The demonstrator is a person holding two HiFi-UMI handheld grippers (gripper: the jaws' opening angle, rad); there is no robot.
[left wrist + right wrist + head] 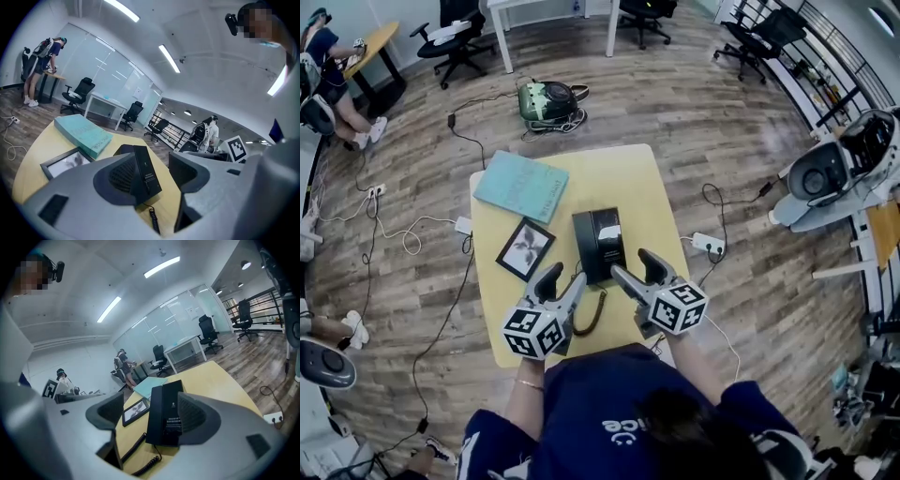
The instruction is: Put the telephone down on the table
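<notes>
The black telephone lies flat on the yellow table, its handset resting in the base. Its coiled cord trails toward the table's near edge. My left gripper hovers just left of the phone's near end, open and empty. My right gripper sits just right of that end, also open and holding nothing. In the left gripper view the telephone shows between and beyond the grey fingers. The right gripper view has the telephone partly behind the right finger.
A teal book lies at the table's far left, and a framed picture lies left of the phone. On the floor are cables, a power strip and a green bag. Office chairs stand farther off.
</notes>
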